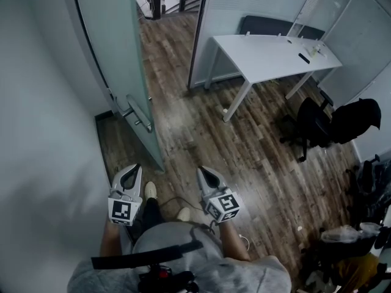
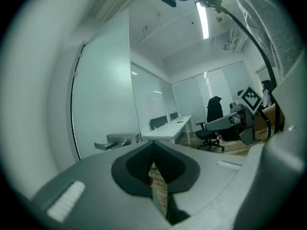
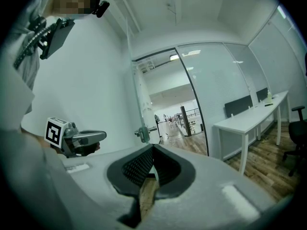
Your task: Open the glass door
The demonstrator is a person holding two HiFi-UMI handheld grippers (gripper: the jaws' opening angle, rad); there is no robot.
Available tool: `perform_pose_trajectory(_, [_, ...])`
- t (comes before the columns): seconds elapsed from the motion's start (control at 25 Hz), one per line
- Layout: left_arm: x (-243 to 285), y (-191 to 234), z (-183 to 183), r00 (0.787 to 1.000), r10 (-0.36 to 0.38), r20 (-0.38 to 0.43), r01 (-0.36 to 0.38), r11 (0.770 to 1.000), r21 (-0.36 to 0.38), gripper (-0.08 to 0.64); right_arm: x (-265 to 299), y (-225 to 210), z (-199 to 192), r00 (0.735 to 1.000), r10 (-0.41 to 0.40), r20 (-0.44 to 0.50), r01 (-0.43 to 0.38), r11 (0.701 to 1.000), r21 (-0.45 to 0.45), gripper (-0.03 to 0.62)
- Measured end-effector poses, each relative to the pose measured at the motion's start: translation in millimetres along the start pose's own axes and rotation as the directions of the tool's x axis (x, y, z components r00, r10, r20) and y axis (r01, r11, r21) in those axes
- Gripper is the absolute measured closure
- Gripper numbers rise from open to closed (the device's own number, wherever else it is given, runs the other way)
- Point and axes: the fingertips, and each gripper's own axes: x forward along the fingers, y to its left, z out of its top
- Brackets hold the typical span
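The frosted glass door (image 1: pixel 125 60) stands swung open into the room, with its metal lever handle (image 1: pixel 138 112) on the near edge. Behind it the doorway (image 1: pixel 171 2) shows a corridor with a wooden floor. My left gripper (image 1: pixel 131 173) and right gripper (image 1: pixel 206 176) hover side by side close to my body, short of the door, both shut with nothing in them. In the left gripper view the closed jaws (image 2: pixel 153 147) point level past the handle (image 2: pixel 115 141). The right gripper view shows its closed jaws (image 3: pixel 153 151), the door's edge and handle (image 3: pixel 142 133), and the left gripper (image 3: pixel 86 138).
A plain wall (image 1: pixel 43 115) is close on the left. A white desk (image 1: pixel 269 54) stands at the far right before glass partitions (image 1: pixel 244 5). A black office chair (image 1: pixel 311 124) with a dark jacket (image 1: pixel 360 118) and floor clutter (image 1: pixel 348 240) fill the right side.
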Motion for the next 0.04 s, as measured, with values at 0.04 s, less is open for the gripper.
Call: perform_pose_trajectory(0.04, [0.4,-0.4,-1.2,1.000,0.001,-0.002,-0.001,1.000,-0.001,0.555,-0.6,-0.6,0.2,1.000,0.000,0.000,0.000,1.000,0.000,0.591])
